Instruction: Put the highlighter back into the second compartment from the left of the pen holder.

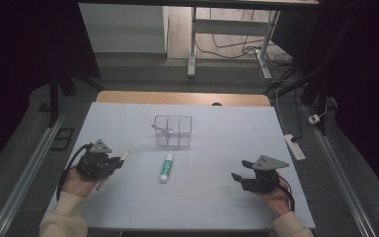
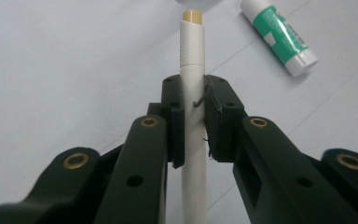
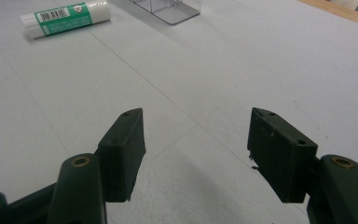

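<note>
My left gripper (image 1: 112, 163) (image 2: 194, 119) is shut on a white pen-like stick (image 2: 192, 60) with a tan tip; the stick (image 1: 124, 156) juts out past the jaws toward the table's middle. A green-and-white glue stick (image 1: 166, 167) (image 2: 279, 35) (image 3: 65, 17) lies flat on the white table top, between the two grippers. Behind it stands a clear plastic organizer box (image 1: 173, 131) (image 3: 170, 9) with compartments. At the right of the table my right gripper (image 1: 239, 170) (image 3: 196, 149) rests low with its jaws wide apart and nothing between them.
The white table top (image 1: 217, 192) ends in a wooden strip (image 1: 182, 97) at the far side. A power strip (image 1: 295, 146) and cables lie on the floor at the right, and metal rails (image 1: 27, 173) run along both sides.
</note>
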Demonstrator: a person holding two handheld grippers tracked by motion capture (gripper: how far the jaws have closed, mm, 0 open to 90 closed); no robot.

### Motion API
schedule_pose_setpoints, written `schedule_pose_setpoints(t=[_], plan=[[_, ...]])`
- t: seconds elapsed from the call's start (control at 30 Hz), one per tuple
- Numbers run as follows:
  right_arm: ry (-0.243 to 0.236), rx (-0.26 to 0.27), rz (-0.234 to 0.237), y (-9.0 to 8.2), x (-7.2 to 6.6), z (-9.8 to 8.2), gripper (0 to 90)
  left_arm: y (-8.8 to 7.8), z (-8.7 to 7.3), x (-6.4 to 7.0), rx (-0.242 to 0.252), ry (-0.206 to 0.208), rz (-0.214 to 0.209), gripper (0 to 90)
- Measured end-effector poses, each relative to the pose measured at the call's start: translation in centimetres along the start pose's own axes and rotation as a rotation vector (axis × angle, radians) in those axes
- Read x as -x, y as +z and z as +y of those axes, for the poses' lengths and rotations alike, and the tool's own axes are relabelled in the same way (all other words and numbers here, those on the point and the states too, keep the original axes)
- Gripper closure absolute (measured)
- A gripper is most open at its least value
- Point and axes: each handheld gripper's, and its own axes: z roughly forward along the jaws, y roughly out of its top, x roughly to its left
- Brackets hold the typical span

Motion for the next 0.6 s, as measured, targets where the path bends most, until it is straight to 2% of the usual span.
schedule_pose_setpoints(t=[0.17, 0.37, 0.6], plan=[[0.011, 0.01, 0.002, -0.2, 0.1, -0.1, 36.5, -0.2, 0.3, 0.1, 0.03, 0.001, 0.014, 78.4], [0.013, 0.006, -0.001, -0.3, 0.1, -0.3, 36.5, -0.8, 0.9, 0.1, 0.094, -0.007, 0.005, 78.4], [0.013, 0.002, 0.0, -0.2, 0.0, -0.4, 36.5, -0.8, 1.7, 0.2, 0.146, -0.016, -0.011, 78.4]])
